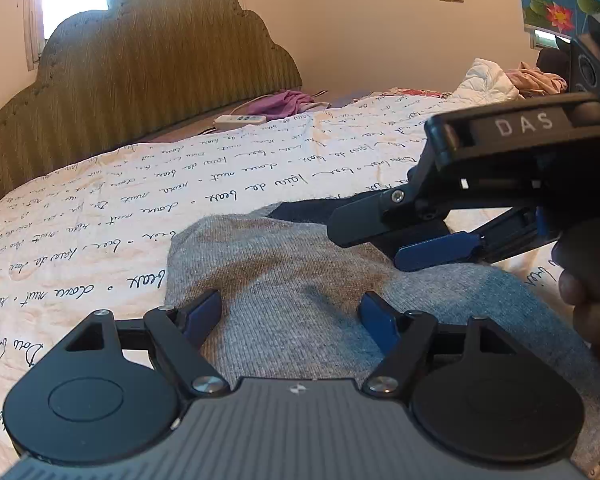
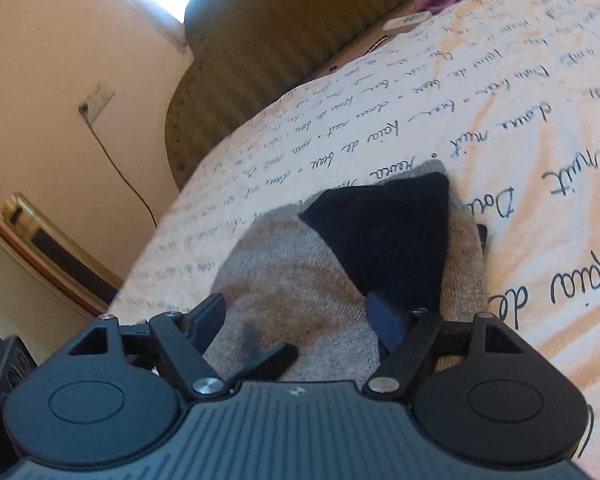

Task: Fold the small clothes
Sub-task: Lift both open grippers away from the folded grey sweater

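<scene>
The grey sock [image 1: 284,280] with a dark navy patch [image 2: 384,236] lies flat on the bed [image 1: 140,208], on its script-printed sheet. The left claw [image 1: 290,314] hangs released over the sock's near end, gripping nothing. To its right, the right claw [image 1: 384,246] hangs released above the sock near the navy patch.

Bed [image 1: 100,216] with script-printed sheet, grey sock [image 1: 284,280] lying on it, white power strip [image 1: 240,120], purple cloth [image 1: 280,102]
</scene>
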Available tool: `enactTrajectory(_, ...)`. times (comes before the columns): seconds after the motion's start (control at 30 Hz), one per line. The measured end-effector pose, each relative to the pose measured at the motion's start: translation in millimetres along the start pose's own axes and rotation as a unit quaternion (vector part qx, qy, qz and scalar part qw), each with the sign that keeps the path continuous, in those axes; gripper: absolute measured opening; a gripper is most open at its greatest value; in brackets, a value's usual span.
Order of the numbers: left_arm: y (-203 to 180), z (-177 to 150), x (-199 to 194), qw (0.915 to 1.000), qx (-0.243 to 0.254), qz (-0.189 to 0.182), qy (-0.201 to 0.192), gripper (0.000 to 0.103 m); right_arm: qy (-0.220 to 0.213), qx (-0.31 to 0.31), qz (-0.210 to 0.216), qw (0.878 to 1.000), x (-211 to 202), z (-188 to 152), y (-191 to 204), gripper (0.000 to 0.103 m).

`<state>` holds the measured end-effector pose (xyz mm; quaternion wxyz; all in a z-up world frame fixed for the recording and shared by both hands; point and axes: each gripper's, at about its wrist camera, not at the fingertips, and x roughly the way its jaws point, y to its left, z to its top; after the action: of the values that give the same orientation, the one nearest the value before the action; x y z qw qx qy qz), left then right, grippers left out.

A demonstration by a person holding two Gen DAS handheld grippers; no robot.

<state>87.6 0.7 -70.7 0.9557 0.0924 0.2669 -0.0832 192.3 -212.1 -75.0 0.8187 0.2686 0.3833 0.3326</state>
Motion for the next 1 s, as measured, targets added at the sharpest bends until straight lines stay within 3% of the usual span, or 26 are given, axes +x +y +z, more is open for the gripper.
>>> enactTrajectory(0.13, 21, 0, -31, 0.9995, -0.019, -0.018, -0.016, 0.079, -0.005, -0.006, -0.030, 1.000, -26, -3, 18, 0.078)
enactTrajectory(0.27, 81, -19, -94, 0.9953, -0.067, 0.008, -0.069, 0.088, -0.043, 0.006, -0.013, 0.999, -106, -32, 8, 0.078)
enactTrajectory(0.33, 117, -27, -121, 0.9929, -0.069, 0.054, -0.081, 0.090, -0.063, -0.014, -0.077, 0.995, -151, -48, 0, 0.078)
enactTrajectory(0.37, 134, -29, -133, 0.9912, -0.057, 0.086, -0.083, 0.090, -0.069, -0.055, -0.137, 0.987, -173, -54, -1, 0.078)
enactTrajectory(0.4, 153, -29, -145, 0.9881, -0.045, 0.123, -0.082, 0.090, -0.076, -0.105, -0.205, 0.970, -193, -61, 3, 0.078)
enactTrajectory(0.43, 172, -29, -154, 0.9837, -0.033, 0.156, -0.082, 0.090, -0.081, -0.149, -0.277, 0.946, -215, -68, 5, 0.078)
enactTrajectory(0.5, 217, -24, -173, 0.9666, -0.021, 0.242, -0.082, 0.092, -0.082, -0.183, -0.370, 0.907, -261, -74, -3, 0.078)
enactTrajectory(0.53, 237, -21, -179, 0.9574, -0.031, 0.276, -0.080, 0.092, -0.083, -0.191, -0.421, 0.883, -286, -74, -12, 0.078)
enactTrajectory(0.57, 258, -15, -188, 0.9477, -0.058, 0.303, -0.082, 0.090, -0.086, -0.199, -0.478, 0.851, -307, -71, -19, 0.078)
enactTrajectory(0.6, 273, -8, -197, 0.9401, -0.087, 0.317, -0.091, 0.089, -0.091, -0.213, -0.549, 0.803, -325, -67, -27, 0.078)
enactTrajectory(0.63, 279, -3, -204, 0.9345, -0.110, 0.322, -0.104, 0.089, -0.099, -0.236, -0.622, 0.740, -340, -64, -33, 0.078)
enactTrajectory(0.67, 278, 2, -208, 0.9321, -0.124, 0.319, -0.118, 0.089, -0.115, -0.254, -0.674, 0.684, -351, -61, -34, 0.078)
enactTrajectory(0.7, 269, 6, -209, 0.9342, -0.128, 0.307, -0.128, 0.090, -0.142, -0.263, -0.703, 0.645, -361, -59, -30, 0.078)
enactTrajectory(0.73, 253, 10, -204, 0.9403, -0.128, 0.288, -0.130, 0.091, -0.175, -0.269, -0.710, 0.627, -367, -58, -22, 0.079)
enactTrajectory(0.77, 233, 12, -196, 0.9483, -0.123, 0.265, -0.125, 0.091, -0.207, -0.274, -0.697, 0.629, -366, -60, -10, 0.081)
enactTrajectory(0.8, 209, 12, -189, 0.9567, -0.116, 0.241, -0.115, 0.092, -0.233, -0.279, -0.672, 0.645, -361, -65, 1, 0.086)
enactTrajectory(0.83, 182, 9, -180, 0.9648, -0.111, 0.215, -0.102, 0.093, -0.249, -0.281, -0.637, 0.673, -348, -71, 13, 0.097)
enactTrajectory(0.87, 155, 5, -173, 0.9732, -0.109, 0.184, -0.084, 0.093, -0.247, -0.278, -0.597, 0.711, -333, -78, 23, 0.103)
enactTrajectory(0.93, 100, -6, -161, 0.9862, -0.093, 0.130, -0.044, 0.093, -0.214, -0.253, -0.496, 0.803, -294, -96, 39, 0.103)
enactTrajectory(0.97, 75, -13, -158, 0.9888, -0.086, 0.118, -0.032, 0.093, -0.186, -0.244, -0.443, 0.842, -271, -106, 45, 0.103)
enactTrajectory(1.0, 53, -19, -157, 0.9909, -0.075, 0.109, -0.024, 0.093, -0.158, -0.244, -0.405, 0.867, -248, -118, 52, 0.103)
